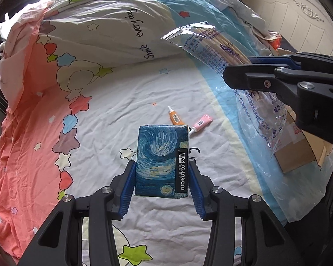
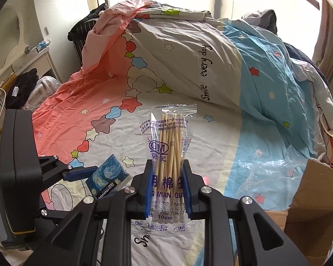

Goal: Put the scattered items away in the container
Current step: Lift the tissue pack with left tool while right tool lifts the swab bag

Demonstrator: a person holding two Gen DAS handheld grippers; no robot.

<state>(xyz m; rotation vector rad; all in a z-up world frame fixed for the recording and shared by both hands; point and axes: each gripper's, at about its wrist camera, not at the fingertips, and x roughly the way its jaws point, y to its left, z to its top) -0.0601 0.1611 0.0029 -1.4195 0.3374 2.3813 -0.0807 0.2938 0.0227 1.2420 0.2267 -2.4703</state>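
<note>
The left gripper is clamped on a soft rectangular tissue pack printed with a swirling blue starry painting, its ribbed blue pads pressing both long sides. The right gripper is clamped on a crinkly clear plastic bag of wooden cotton swabs. Just ahead of the left gripper, two small squeeze tubes, one orange and one pink, lie on the wrinkled star-patterned bedsheet. To the right gripper's right stands an open brown cardboard box; its inside is hidden

sheet open | duvet behind | tubes ahead
</note>
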